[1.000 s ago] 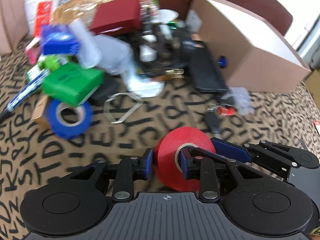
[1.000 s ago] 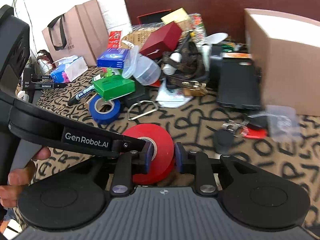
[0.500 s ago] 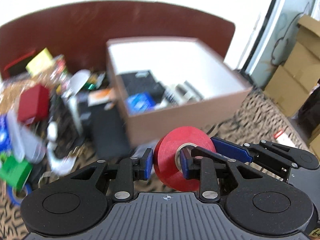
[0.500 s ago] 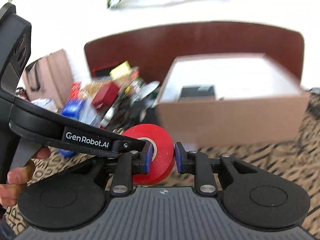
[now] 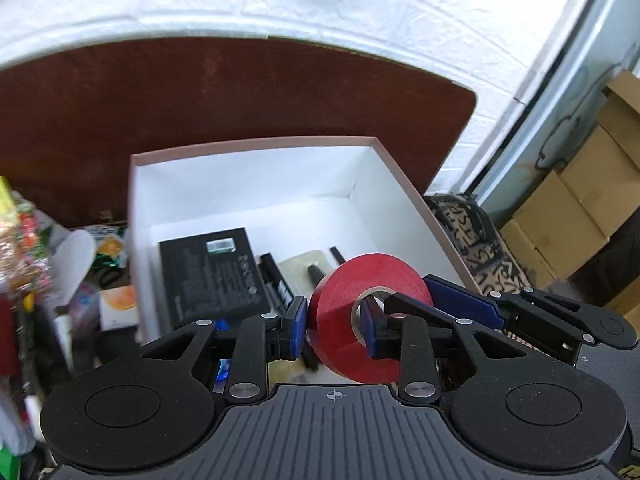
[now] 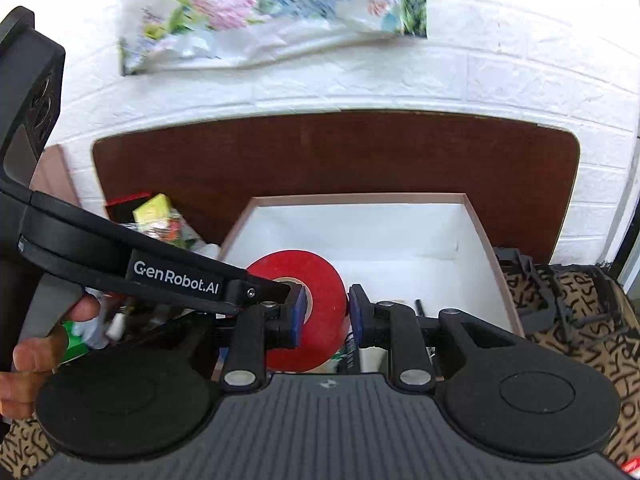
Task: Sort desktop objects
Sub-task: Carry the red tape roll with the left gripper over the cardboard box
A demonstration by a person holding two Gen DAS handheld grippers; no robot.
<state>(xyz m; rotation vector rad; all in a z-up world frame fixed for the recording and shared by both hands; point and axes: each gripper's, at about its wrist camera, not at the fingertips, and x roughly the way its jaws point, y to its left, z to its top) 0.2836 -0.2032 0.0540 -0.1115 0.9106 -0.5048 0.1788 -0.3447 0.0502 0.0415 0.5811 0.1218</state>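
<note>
Biggest thing in view is the dark reddish-brown wooden board (image 5: 224, 120) standing against the white brick wall, and right in front of it sits the open cardboard box with a white inside (image 5: 256, 188). The box takes up the middle of both wrist views.

Inside the box there's a flat black rectangular package (image 5: 212, 280) along the left side, and next to it a couple of black marker pens (image 5: 276, 284), though that corner is half hidden so I can't say exactly how many.

To the left of the box is a blurry heap of desk clutter (image 5: 48, 264), too smeared to pick apart.

The red roll of tape (image 5: 360, 320) hangs in the air over the near edge of the box, held upright on its edge. Both tongs have it: the left gripper (image 5: 334, 326) is nearly closed on the roll's wall, one pad outside and the other in the core hole. The right gripper (image 6: 326, 316) is pinched narrow on the other side of the same roll the same way.
</note>
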